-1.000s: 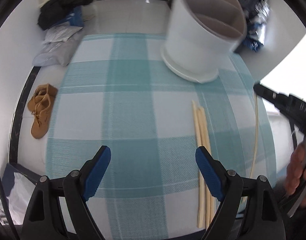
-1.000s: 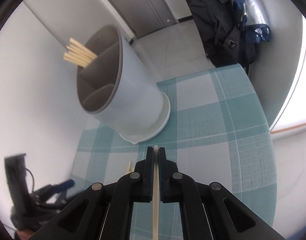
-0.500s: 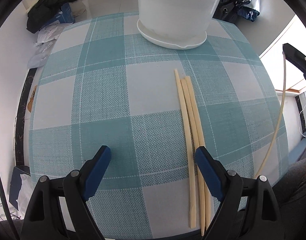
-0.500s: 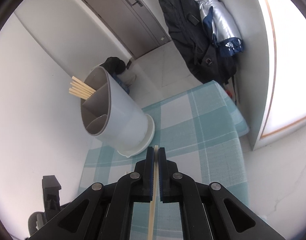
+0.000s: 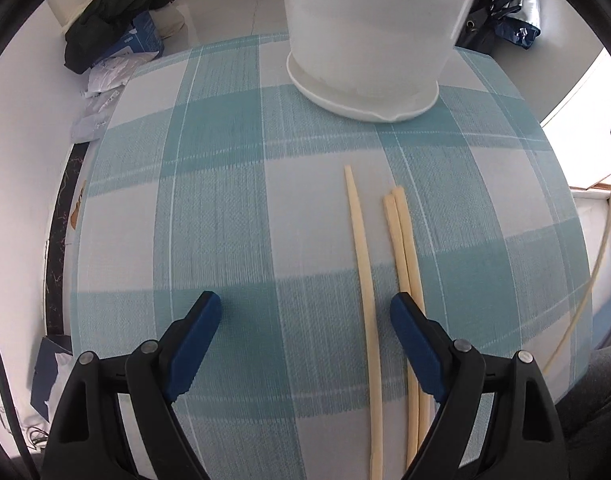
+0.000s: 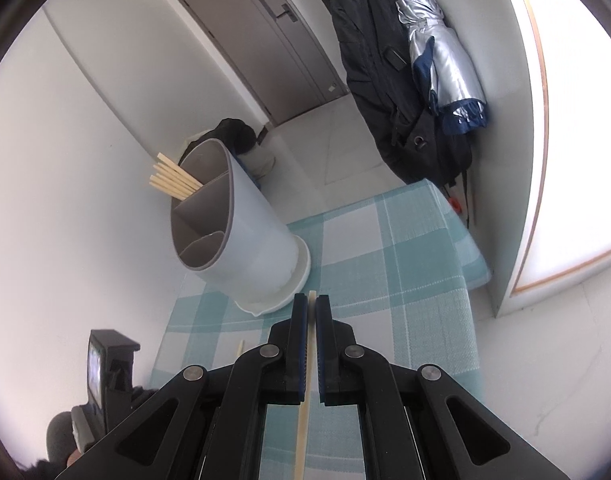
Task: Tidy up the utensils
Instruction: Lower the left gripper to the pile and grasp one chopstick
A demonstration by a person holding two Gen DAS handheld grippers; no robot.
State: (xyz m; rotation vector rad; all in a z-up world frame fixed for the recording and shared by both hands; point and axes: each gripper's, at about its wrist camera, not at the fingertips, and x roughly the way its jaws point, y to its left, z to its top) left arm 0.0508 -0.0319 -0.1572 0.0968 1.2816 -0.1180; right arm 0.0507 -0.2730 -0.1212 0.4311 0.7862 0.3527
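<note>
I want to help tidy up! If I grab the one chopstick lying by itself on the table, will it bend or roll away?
The lone chopstick looks like thin, rigid wood, so it probably stays stiff and feels light. Being slim and smooth, it may roll or slip if nudged sideways, though the woven checked tablecloth should slow it. It lies apart from the pair of chopsticks, so grabbing it alone seems easy.

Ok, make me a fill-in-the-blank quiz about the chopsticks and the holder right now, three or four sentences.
1. The right gripper is shut on one ____.
2. The number of loose chopsticks lying on the checked tablecloth is ____.
3. The left gripper holds nothing; its fingers are ____.
4. The chopsticks already in the white holder number ____.

Missing words: chopstick; three; open; five
</note>
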